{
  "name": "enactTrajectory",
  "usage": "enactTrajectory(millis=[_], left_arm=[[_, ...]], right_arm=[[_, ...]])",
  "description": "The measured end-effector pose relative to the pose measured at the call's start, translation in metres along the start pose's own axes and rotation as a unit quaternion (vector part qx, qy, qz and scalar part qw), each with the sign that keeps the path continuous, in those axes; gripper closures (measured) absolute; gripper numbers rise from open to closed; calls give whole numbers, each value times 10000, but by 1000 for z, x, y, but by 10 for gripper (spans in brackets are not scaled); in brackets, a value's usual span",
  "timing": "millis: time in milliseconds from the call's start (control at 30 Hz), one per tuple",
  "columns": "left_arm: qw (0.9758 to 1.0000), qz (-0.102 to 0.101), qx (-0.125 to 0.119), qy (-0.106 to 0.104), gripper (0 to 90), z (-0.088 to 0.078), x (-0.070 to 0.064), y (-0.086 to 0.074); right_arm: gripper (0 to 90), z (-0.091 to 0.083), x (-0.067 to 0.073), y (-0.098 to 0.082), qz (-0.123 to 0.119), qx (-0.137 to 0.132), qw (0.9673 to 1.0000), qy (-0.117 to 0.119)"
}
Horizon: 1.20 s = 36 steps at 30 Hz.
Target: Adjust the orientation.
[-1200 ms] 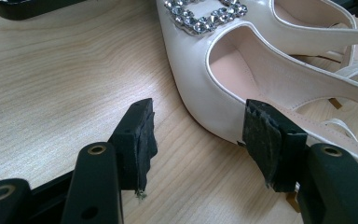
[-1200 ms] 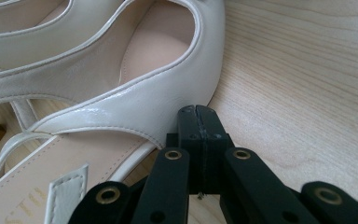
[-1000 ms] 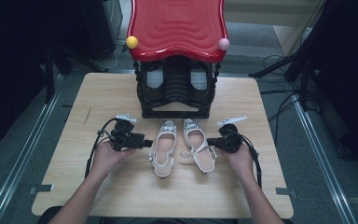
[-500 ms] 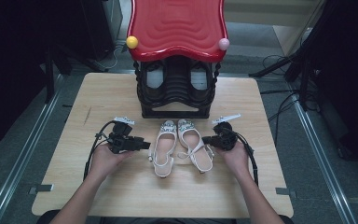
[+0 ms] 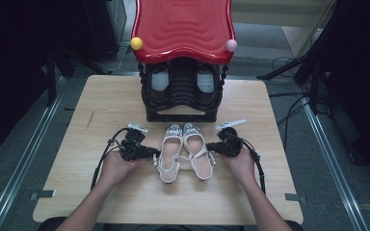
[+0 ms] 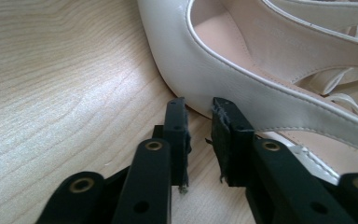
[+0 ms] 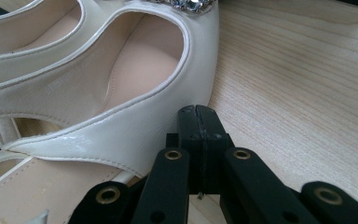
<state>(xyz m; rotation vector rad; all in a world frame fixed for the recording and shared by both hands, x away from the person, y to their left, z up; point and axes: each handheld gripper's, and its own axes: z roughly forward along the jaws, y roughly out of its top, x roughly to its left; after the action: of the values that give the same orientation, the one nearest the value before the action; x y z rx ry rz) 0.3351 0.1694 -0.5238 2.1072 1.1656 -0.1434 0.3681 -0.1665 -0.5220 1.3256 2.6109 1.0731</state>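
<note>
A pale wooden tabletop (image 5: 101,103) carries everything here. At its far edge stands a black ribbed plastic stand with a glossy red wavy top (image 5: 183,29), a yellow ball (image 5: 136,43) at one front corner and a pink ball (image 5: 231,45) at the other. In front of it, near the middle, a pair of cream leather strappy sandals lies side by side, toes toward the stand: the left sandal (image 5: 169,153) and the right sandal (image 5: 197,151).

From the high view a person's two forearms come in from the near edge, each hand holding a black gripper flat against the outer side of a sandal. The left gripper (image 5: 155,155) points at the left sandal; the right gripper (image 5: 209,147) points at the right one.

The close views give what the high view cannot. In the left gripper view, the left gripper (image 6: 198,121) has just been closing and its jaws stand a narrow gap apart, their tips at the sandal's outer wall (image 6: 223,70), with nothing between them. In the right gripper view, the right gripper (image 7: 198,122) has its jaws pressed together, empty, just beside the sandal's side (image 7: 121,135); jewelled trim (image 7: 186,4) glints at the toe, cut off by the top edge.

Whether either tip actually touches leather is hard to make out.
</note>
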Motion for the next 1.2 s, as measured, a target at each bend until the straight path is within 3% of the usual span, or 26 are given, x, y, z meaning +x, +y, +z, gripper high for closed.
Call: enactTrajectory(millis=[100, 200, 400, 567, 633, 867, 1200], left_arm=[[9999, -65, 8, -101, 813, 1, -1, 0], [9999, 5, 52, -150, 849, 3, -6, 0], [9998, 16, 85, -176, 859, 5, -11, 0], [9993, -7, 153, -329, 879, 8, -15, -1], [9985, -27, 190, -506, 878, 11, -19, -2], [9982, -141, 155, -567, 878, 14, -22, -4], [9973, 0, 197, -708, 876, 22, -36, -7]], right_arm=[[900, 0, 1, -1, 57, -9, 10000, -1], [900, 0, 2, -1, 65, -2, 10000, 8], [900, 1, 4, -1, 101, -27, 9999, -31], [900, 1, 5, -2, 152, -34, 9999, -45], [900, 2, 4, -2, 171, -52, 9998, -18], [900, 2, 4, -1, 171, -55, 9998, -46], [900, 2, -3, 3, 278, -82, 9995, -158]])
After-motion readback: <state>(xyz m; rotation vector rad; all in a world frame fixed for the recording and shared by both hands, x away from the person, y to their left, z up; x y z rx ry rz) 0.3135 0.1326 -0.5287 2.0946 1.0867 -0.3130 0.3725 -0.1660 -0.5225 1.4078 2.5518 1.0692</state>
